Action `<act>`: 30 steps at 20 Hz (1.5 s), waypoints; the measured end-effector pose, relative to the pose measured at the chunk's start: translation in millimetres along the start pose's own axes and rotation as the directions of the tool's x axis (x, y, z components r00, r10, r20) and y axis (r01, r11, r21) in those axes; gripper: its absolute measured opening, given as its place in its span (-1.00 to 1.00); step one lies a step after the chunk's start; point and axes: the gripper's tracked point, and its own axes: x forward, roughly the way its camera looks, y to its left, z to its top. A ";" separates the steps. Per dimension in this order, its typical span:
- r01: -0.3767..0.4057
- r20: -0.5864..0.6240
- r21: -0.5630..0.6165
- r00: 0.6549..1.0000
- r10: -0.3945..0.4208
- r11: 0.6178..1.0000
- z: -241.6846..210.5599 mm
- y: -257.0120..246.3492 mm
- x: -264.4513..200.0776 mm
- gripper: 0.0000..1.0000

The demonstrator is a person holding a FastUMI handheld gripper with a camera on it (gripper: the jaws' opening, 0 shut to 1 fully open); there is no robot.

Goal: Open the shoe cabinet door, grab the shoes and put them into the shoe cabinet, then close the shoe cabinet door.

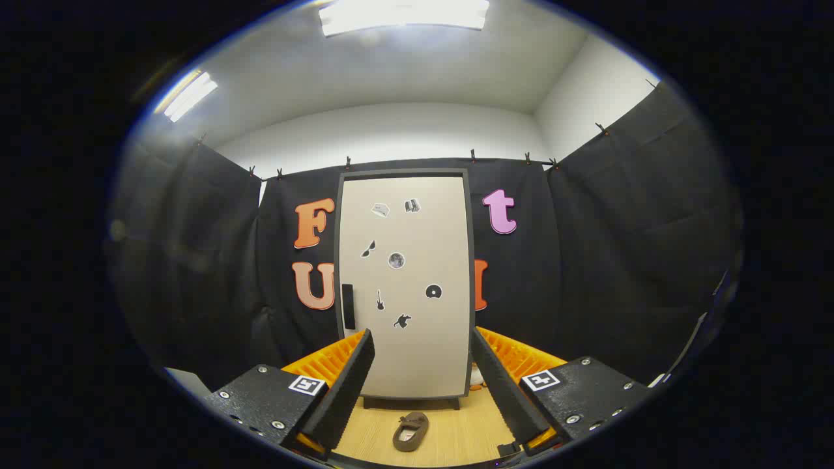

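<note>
A tall beige shoe cabinet with a dark frame stands against the booth wall, straight ahead of my fingers. Its door is closed and carries several small stickers, with a dark handle on its left edge. A brown shoe lies on the wooden floor in front of the cabinet, between my fingers and well short of the door. My gripper is open, with nothing between its fingers, and stands back from both the shoe and the cabinet.
Black cloth walls close in the booth on the left, right and behind the cabinet. A small pale object sits on the floor at the cabinet's lower right corner, partly hidden by my right finger.
</note>
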 end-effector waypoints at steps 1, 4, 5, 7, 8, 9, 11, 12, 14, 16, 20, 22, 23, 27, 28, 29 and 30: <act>-0.003 0.000 0.002 1.000 0.003 1.000 -0.5 0.5 0.4 0.89; -0.005 -0.004 -0.001 1.000 0.005 1.000 -1.8 -1.2 0.2 0.88; -0.004 -0.002 -0.002 1.000 0.004 1.000 -0.9 -1.9 0.4 0.89; -0.001 -0.004 -0.004 1.000 0.001 1.000 -0.7 -3.4 1.1 0.89; -0.002 -0.006 -0.004 1.000 0.002 1.000 -1.9 -3.3 0.7 0.89; -0.002 -0.005 -0.004 1.000 0.002 1.000 -1.3 -3.6 -0.5 0.89; -0.003 -0.003 -0.004 1.000 0.003 1.000 0.1 -4.5 -3.0 0.89; -0.004 -0.003 -0.005 1.000 0.004 1.000 -0.1 -4.1 -1.8 0.89; -0.008 -0.005 -0.005 1.000 0.008 1.000 -1.2 -2.4 -1.5 0.89; -0.010 -0.008 -0.006 1.000 0.010 1.000 -2.3 -2.4 -2.3 0.89; -0.007 -0.012 -0.013 1.000 0.007 1.000 -4.2 -2.9 -2.1 0.88; -0.006 -0.014 -0.014 1.000 0.006 1.000 -7.1 -0.8 -0.2 0.88; -0.006 -0.019 -0.014 1.000 0.006 1.000 -8.7 0.6 2.3 0.89; -0.012 -0.021 -0.024 1.000 0.012 1.000 -10.6 13.8 12.8 0.88; -0.014 -0.020 -0.026 1.000 0.013 1.000 -11.5 20.0 17.1 0.88; -0.017 -0.024 -0.028 1.000 0.016 0.999 -13.8 26.5 22.5 0.88; -0.019 -0.027 -0.030 0.999 0.018 0.999 -16.3 34.0 27.5 0.88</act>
